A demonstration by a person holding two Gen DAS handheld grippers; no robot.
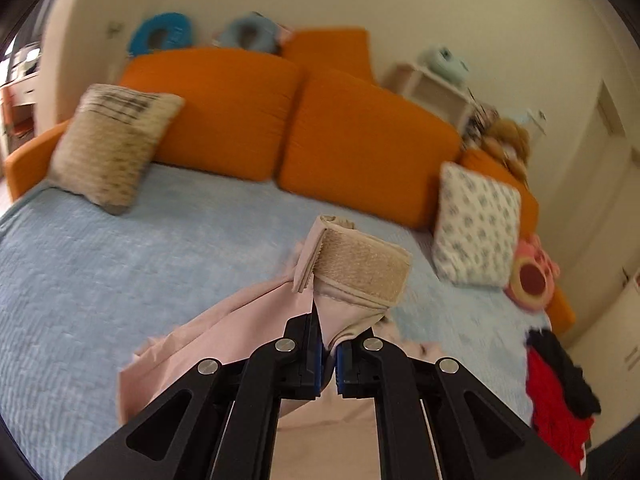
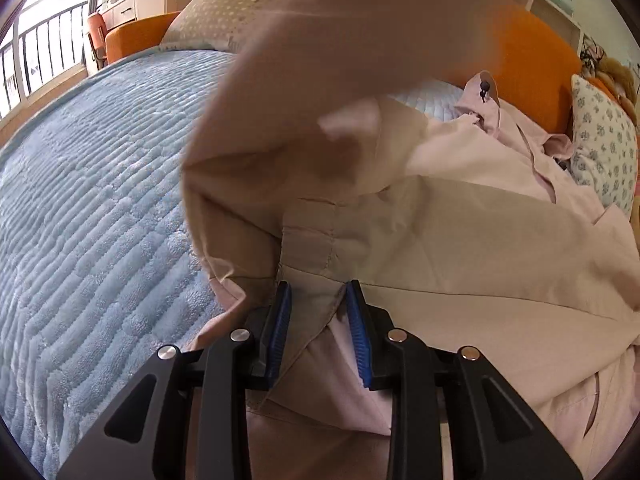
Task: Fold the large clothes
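Left gripper (image 1: 328, 346) jaws pinched tight on pale pink fabric jacket (image 1: 240, 332) cuff, velcro tab at 12 o'clock above tips. Right gripper (image 2: 318, 322) jaws clamp jacket hem fold; jacket spreads toward 2 o'clock over light blue quilted bedspread (image 2: 100, 200).

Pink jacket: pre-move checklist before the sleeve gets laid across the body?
1. Left gripper shut on the sleeve cuff: ok, fabric is pinched between its blue pads.
2. Right gripper holding the pink jacket at the hem: ok, a fold sits between its pads.
3. Sleeve lifted off the blue bedspread: ok, it arcs blurred above the body.
4. Jacket body flat: not ok, wrinkled near the collar.
5. Landing area free: cannot tell, the sleeve hides part of it.
6. Red and black garment apart from the jacket: ok, it lies at the bed's edge.
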